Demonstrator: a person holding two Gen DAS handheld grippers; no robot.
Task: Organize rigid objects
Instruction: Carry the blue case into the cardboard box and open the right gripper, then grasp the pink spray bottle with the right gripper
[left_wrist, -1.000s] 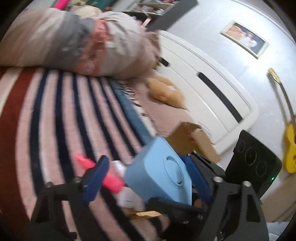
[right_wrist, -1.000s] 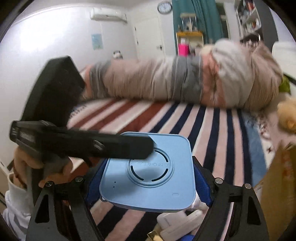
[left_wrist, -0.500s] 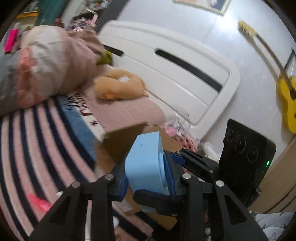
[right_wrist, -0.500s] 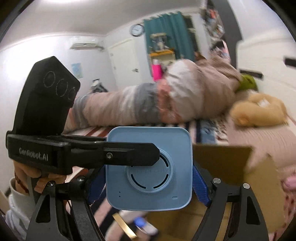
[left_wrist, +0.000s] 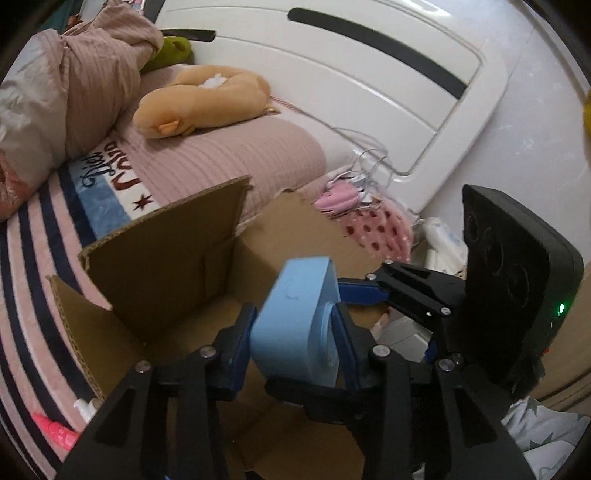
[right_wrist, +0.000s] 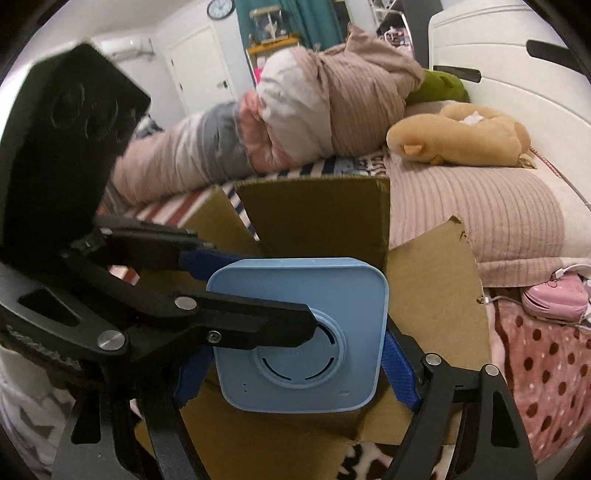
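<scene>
A light blue square device (left_wrist: 295, 325) with a round grille is held in the air over an open cardboard box (left_wrist: 162, 258). My left gripper (left_wrist: 291, 343) is shut on its flat faces. My right gripper (right_wrist: 295, 354) is shut on its side edges; the device (right_wrist: 299, 332) faces this camera. The box (right_wrist: 314, 214) stands on the bed with its flaps up, right below and behind the device. The left gripper's fingers (right_wrist: 236, 325) cross the device's face in the right wrist view.
A striped blanket (left_wrist: 33, 266) covers the bed. A tan plush toy (left_wrist: 199, 99) lies on a pink pillow (left_wrist: 229, 155) beyond the box. A bundled duvet (right_wrist: 295, 110) lies behind. A pink bottle (left_wrist: 51, 428) lies left of the box. A white headboard (left_wrist: 369, 74) is behind.
Both grippers have carried the blue device from above the striped blanket and loose items over to the open cardboard box. The left gripper closed onto the device.
</scene>
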